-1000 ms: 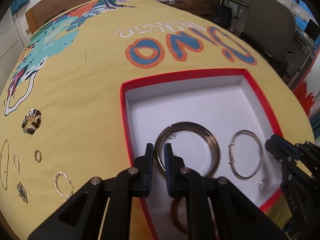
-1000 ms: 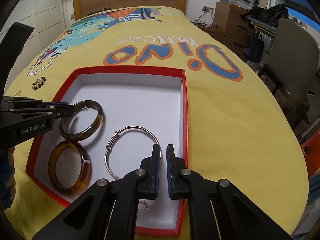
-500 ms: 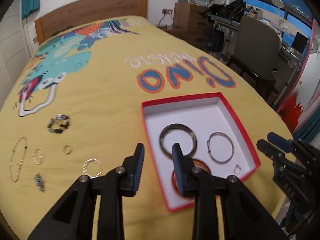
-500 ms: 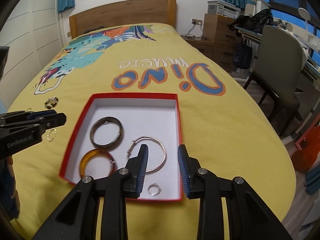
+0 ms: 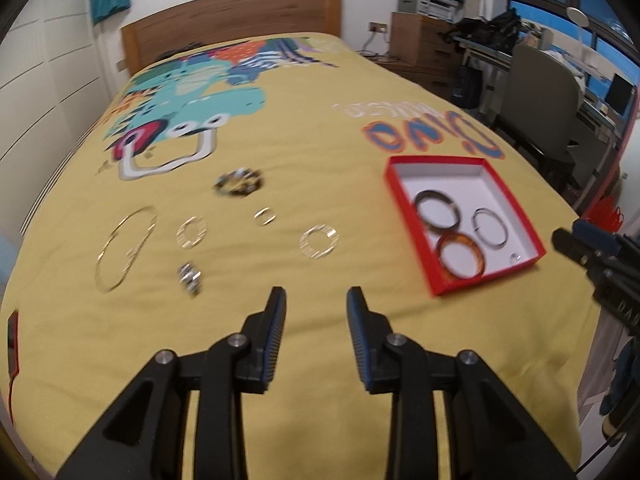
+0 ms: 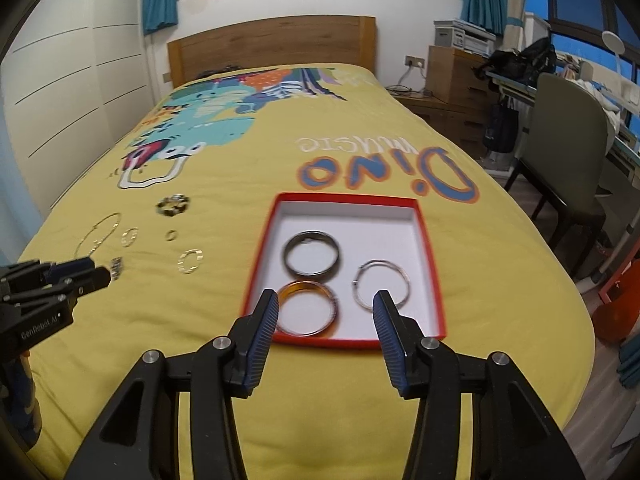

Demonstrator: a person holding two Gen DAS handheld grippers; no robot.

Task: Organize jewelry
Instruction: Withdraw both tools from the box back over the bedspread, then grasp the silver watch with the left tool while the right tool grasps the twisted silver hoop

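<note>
A red box [image 6: 424,232] [image 5: 412,224] with a white floor lies on the yellow bedspread. Inside it are a dark bangle [image 6: 313,258] [image 5: 437,211], an amber bangle [image 6: 307,309] [image 5: 461,255], a thin silver bangle [image 6: 382,289] [image 5: 490,227] and a small ring [image 5: 515,257]. Left of the box, loose on the spread, lie a silver ring-shaped piece [image 5: 319,242] [image 6: 190,261], a small ring [image 5: 264,216], a beaded bracelet [image 5: 239,183] [image 6: 173,205], a gold chain [image 5: 125,248] and a small charm [image 5: 189,278]. My left gripper [image 5: 316,306] hangs above the bare spread, jaws opening, nothing between them. My right gripper [image 6: 325,310] hovers over the box's near edge, jaws opening, empty.
A wooden headboard [image 6: 272,42] closes the far end of the bed. To the right stand a grey chair [image 6: 568,148], a wooden drawer unit [image 6: 456,76] and a cluttered desk. A red edge [image 5: 13,336] shows at far left.
Both grippers let go of the bangles in the box, opened and drew back and upward. The left one swung left over the spread, bringing the loose jewelry into view.
</note>
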